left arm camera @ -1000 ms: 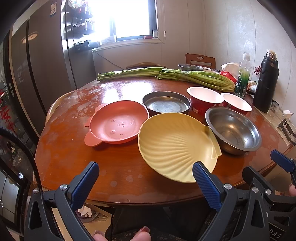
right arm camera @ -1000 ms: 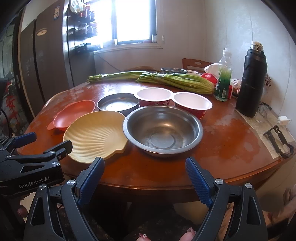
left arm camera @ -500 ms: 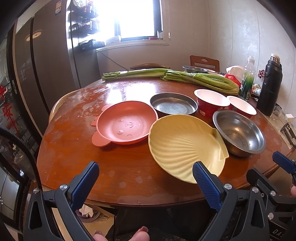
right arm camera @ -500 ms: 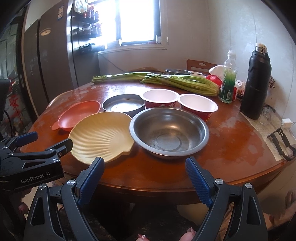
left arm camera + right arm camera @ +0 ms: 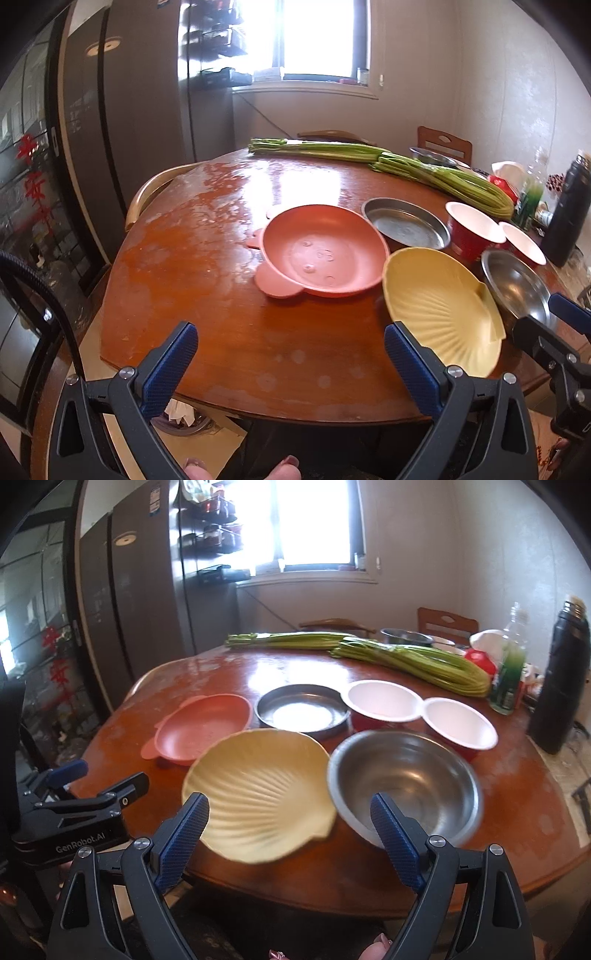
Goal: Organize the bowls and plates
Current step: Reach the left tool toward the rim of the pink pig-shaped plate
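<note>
On the round wooden table (image 5: pixel 207 295) stand a pink eared plate (image 5: pixel 321 254), a yellow shell-shaped plate (image 5: pixel 439 306), a flat steel dish (image 5: pixel 404 227), a steel bowl (image 5: pixel 517 284) and two red bowls with white insides (image 5: pixel 474 227). My left gripper (image 5: pixel 291 352) is open and empty above the table's near edge, in front of the pink plate. My right gripper (image 5: pixel 290 825) is open and empty, its fingers over the near rims of the yellow plate (image 5: pixel 258 790) and the steel bowl (image 5: pixel 402 786). The left gripper (image 5: pixel 99 779) shows at the left in the right wrist view.
Long green vegetable bundles (image 5: pixel 369 158) lie across the far side. A black flask (image 5: pixel 563 679), a green bottle (image 5: pixel 511 668) and small items stand at the right. Chairs stand behind the table and a dark cabinet (image 5: pixel 110 129) at the left.
Both grippers have moved forward toward the table and turned left. The dishes look nearer and have not moved. Both grippers stay open.
</note>
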